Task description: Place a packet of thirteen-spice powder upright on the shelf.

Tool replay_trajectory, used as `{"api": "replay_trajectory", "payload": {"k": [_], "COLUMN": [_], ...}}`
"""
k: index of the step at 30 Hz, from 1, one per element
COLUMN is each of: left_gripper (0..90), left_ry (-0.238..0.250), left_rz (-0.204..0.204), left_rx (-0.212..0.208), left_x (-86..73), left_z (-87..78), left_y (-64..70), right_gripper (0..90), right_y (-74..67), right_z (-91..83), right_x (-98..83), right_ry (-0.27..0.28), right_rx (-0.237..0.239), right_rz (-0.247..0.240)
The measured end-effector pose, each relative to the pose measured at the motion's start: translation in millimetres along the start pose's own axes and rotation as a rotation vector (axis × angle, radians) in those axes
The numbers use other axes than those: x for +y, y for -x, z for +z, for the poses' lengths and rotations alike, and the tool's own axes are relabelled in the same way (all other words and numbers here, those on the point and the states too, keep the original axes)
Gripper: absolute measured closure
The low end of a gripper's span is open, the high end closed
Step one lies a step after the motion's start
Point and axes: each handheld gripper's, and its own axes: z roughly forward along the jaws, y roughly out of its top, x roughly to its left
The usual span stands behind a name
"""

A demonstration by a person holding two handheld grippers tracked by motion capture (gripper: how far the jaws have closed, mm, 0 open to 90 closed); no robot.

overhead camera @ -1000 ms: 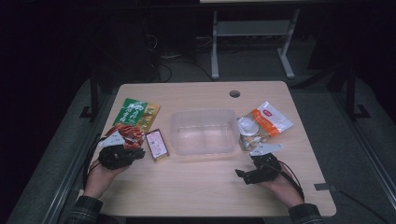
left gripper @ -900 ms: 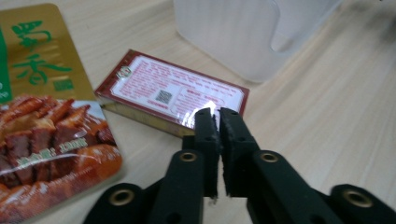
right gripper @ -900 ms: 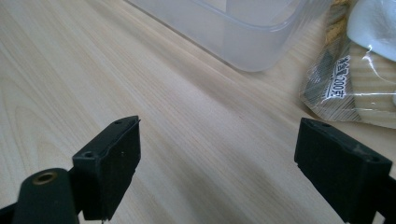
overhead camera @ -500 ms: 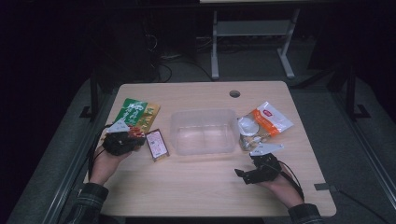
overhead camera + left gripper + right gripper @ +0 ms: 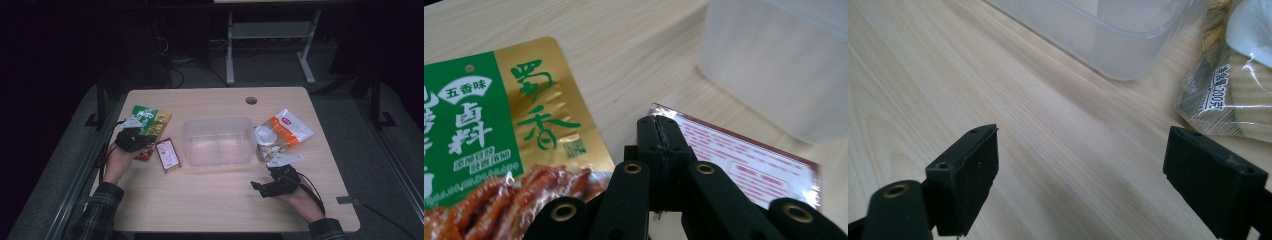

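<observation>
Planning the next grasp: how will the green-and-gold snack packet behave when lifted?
The green-and-gold snack packet lies flat and thin, so probably light and floppy, sagging if gripped by an edge. Its glossy foil looks slippery. The left claw is shut beside it.

In the left gripper view, the green-and-gold snack packet (image 5: 499, 140) runs off the picture's left edge, and the black jaws hide part of the red-printed packet (image 5: 749, 160). The clear plastic box (image 5: 784, 60) is blurred.
</observation>
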Motion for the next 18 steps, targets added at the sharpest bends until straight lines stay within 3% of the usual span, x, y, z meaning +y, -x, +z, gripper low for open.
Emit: {"api": "replay_trajectory", "payload": {"k": [5, 8, 11, 18], "left_gripper": [89.8, 89.8, 89.8, 89.8], "left_ry": [-0.011, -0.045, -0.044, -0.088], "left_rz": [-0.013, -0.002, -0.006, -0.027], "left_rx": [-0.008, 0.008, 0.028, 0.016], "left_x": [0.0, -0.4, 1.3, -3.9], "left_z": [16.0, 24.5, 31.7, 40.3], "left_y": [-4.5, -6.7, -10.7, -14.5], "right_gripper": [14.1, 14.0, 14.0, 14.0], "right_y": [1.6, 1.5, 0.1, 2.5], "right_z": [-0.9, -0.3, -0.8, -1.6], "right_x": [-0.4, -0.5, -0.4, -1.1], "right_ry": [0.008, 0.007, 0.005, 0.014], "right_rx": [-0.001, -0.001, -0.003, -0.007], "right_rz": [0.004, 0.002, 0.002, 0.008]}}
